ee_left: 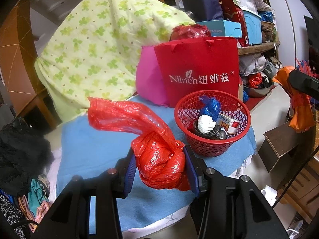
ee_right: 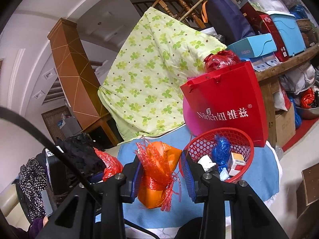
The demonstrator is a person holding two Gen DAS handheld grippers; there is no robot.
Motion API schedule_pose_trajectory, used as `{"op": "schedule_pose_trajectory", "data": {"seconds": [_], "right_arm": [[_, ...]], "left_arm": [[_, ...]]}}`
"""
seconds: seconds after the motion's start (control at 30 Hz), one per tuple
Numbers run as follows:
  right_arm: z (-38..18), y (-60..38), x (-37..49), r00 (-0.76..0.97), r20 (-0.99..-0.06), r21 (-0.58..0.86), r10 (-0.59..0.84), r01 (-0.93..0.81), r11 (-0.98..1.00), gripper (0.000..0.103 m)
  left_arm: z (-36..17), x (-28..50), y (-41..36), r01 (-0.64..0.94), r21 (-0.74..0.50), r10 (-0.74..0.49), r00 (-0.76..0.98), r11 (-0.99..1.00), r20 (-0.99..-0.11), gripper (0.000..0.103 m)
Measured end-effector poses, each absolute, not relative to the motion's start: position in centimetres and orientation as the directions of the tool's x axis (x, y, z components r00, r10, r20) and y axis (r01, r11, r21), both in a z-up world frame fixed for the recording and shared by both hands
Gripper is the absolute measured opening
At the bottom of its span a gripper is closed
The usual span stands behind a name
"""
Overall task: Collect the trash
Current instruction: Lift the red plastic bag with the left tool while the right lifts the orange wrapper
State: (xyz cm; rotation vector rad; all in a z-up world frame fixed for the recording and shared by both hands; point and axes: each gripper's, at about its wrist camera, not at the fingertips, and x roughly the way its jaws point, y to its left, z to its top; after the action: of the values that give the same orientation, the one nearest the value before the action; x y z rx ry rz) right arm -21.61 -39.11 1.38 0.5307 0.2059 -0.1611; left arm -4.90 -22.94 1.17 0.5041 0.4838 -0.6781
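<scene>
Carry-to-bin step judged in hand: knotted red plastic bag (ee_left: 161,163) is clamped in the left tool (ee_left: 160,171), orange netted wad (ee_right: 159,171) in the right tool (ee_right: 162,176), both near the red basket (ee_left: 212,145); release over its rim is called for next.

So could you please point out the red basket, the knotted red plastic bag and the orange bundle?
red basket (ee_left: 209,146): left wrist view, front mesh wall.
knotted red plastic bag (ee_left: 161,165): left wrist view, knot.
orange bundle (ee_right: 157,171): right wrist view, middle.
</scene>
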Motion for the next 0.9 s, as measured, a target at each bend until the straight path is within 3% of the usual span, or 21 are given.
{"op": "schedule_pose_trajectory", "data": {"seconds": [0.9], "right_arm": [[-0.9, -41.3, -21.6, 0.954, -0.282, 0.535, -0.105, 0.247, 0.808, 0.040]], "left_arm": [[-1.2, -4.8, -25.6, 0.712, 0.280, -0.447, 0.646, 0.644, -0.619, 0.048]]}}
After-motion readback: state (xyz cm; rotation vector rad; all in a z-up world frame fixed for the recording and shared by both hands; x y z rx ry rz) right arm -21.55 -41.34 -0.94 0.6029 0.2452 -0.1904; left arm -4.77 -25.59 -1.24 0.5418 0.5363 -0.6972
